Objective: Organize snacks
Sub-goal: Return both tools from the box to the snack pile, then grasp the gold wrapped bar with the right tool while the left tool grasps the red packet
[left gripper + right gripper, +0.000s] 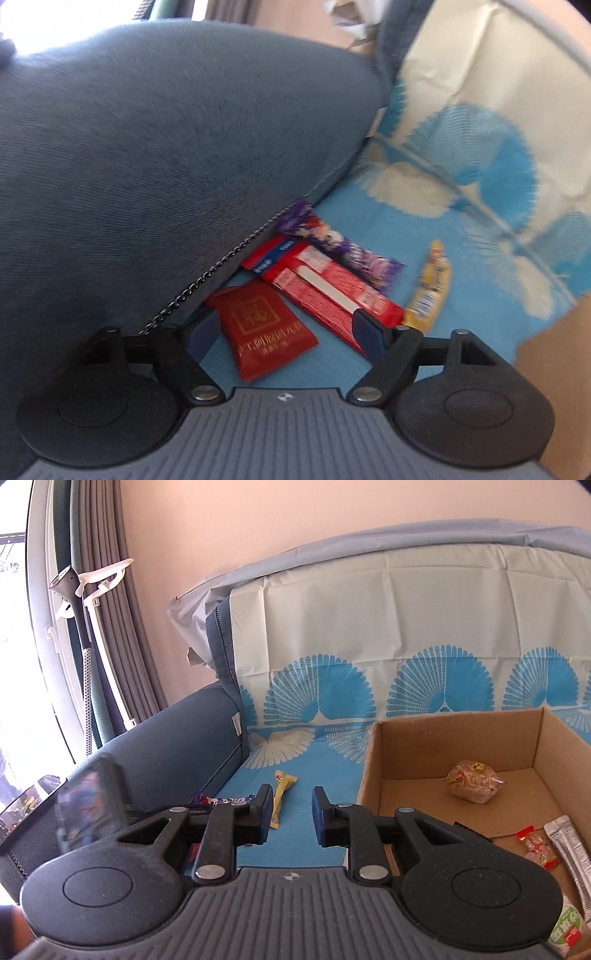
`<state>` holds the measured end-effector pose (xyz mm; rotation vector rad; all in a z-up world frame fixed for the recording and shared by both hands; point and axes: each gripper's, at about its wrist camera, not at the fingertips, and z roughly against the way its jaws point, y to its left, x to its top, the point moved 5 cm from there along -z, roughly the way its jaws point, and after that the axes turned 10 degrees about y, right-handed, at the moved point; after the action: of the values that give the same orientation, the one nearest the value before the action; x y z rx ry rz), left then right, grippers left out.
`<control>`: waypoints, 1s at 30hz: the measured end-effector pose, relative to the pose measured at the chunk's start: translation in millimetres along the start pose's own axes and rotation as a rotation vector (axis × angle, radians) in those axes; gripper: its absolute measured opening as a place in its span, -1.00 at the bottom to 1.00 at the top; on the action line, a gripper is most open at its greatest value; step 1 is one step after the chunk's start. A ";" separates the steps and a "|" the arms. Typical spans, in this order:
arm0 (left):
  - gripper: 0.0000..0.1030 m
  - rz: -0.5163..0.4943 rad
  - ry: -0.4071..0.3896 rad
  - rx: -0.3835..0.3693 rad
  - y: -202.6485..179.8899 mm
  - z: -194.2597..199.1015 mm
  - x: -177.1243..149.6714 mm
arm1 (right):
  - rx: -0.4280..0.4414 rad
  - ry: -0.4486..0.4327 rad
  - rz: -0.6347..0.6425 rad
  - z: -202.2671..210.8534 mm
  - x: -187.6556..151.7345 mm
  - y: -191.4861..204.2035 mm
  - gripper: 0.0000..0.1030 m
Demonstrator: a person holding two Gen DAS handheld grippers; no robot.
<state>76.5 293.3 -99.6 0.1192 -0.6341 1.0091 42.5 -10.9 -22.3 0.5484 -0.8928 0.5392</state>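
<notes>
The left gripper [286, 326] is hanging wide open and empty over a flat dark-red foil sachet [260, 330], which is lying on the blue patterned sofa cover [369, 221] just beside the grey-blue armrest [166, 129]. The sachet is looking light, thin, crinkly and probably slippery, so pinching across its short middle seems safest. A long red wrapped bar [332, 288] is lying just beside it. The right gripper [288, 805] is standing narrow and empty beside the brown cardboard box [373, 760].
</notes>
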 end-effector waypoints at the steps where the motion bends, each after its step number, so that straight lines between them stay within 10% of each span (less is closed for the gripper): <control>1: 0.61 0.027 0.003 0.027 -0.8 -7.4 1.9 | 0.001 0.002 -0.004 -0.8 -0.3 -0.9 -0.53; 8: -0.03 -0.054 0.031 0.116 4.5 -16.0 -3.7 | 0.015 0.023 -0.005 -10.3 -0.8 1.7 -0.53; 18: -0.03 -0.418 0.188 -0.123 34.4 16.0 -32.5 | 0.056 0.076 0.035 -18.2 -6.9 24.9 -0.52; 30: -0.05 -0.371 0.137 -0.169 32.9 12.5 -31.5 | 0.037 0.126 -0.039 -26.3 13.4 29.0 -0.32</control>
<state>32.5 282.8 -112.9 0.0174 -0.5448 0.5979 45.8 30.2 -18.3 0.5583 -0.7524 0.5496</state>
